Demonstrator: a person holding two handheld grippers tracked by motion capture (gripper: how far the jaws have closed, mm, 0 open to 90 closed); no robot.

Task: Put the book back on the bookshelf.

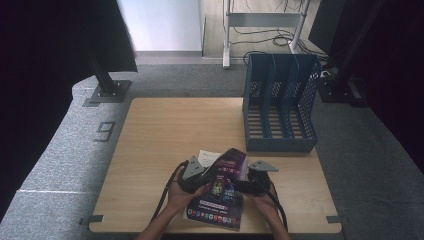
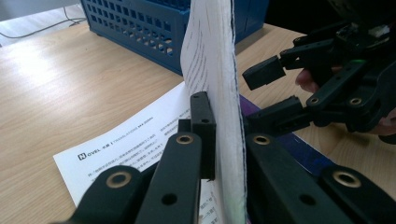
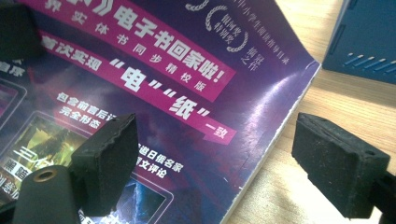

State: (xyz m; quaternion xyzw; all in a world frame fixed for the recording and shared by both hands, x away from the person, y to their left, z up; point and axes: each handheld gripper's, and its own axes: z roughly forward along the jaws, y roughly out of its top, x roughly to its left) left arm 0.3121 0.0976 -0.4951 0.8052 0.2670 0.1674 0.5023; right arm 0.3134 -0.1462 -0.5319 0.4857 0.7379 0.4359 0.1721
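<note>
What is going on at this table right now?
A person at a wooden table works a gripper in each hand on a purple-covered magazine. The left gripper is shut on the magazine's edge, holding part of it upright. The right gripper is open, its jaws straddling the magazine's corner without pinching it. A printed white sheet lies flat beneath the magazine, and a blue three-slot file rack stands at the table's far right.

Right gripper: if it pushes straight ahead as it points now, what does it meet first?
Probably the purple magazine: the right gripper has open jaws straddling its edge, one pad over the cover, one over the table. The blue file rack lies farther off; depth is unclear.
</note>
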